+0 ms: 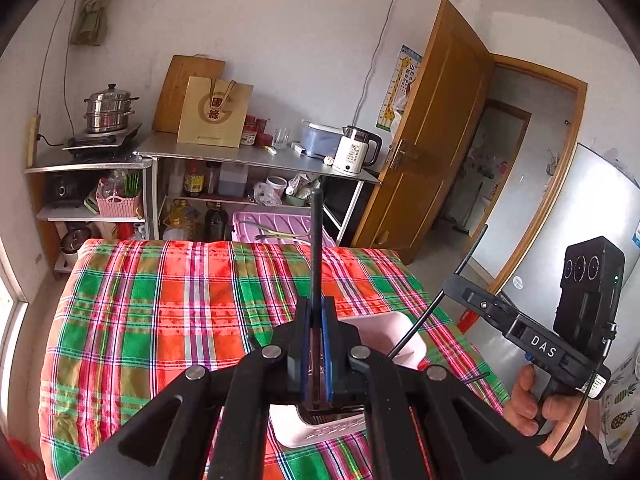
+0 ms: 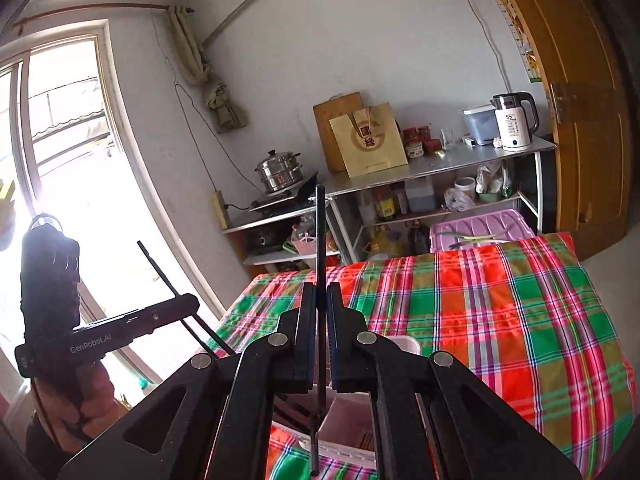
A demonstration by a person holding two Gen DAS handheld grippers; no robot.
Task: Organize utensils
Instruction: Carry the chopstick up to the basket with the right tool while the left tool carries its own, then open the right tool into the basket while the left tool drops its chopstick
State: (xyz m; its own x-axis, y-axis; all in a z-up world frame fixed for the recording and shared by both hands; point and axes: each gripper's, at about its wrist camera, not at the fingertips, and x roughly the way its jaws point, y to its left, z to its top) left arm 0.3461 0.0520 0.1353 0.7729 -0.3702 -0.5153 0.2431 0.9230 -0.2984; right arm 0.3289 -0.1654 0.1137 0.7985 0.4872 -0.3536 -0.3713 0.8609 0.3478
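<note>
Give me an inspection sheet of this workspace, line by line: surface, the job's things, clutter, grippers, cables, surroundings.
Surface: red-green plaid tablecloth.
Job's things: thin black chopstick in the left gripper; second black chopstick in the right gripper; pale pink plastic holder below both.
Clutter: nothing seen on the cloth.
Grippers: both shut on a chopstick, raised above the holder.
Cables: dark cord hanging down the wall to the induction cooker.
Surroundings: steel steamer pot, white electric kettle, brown wooden door, lilac plastic tray.
</note>
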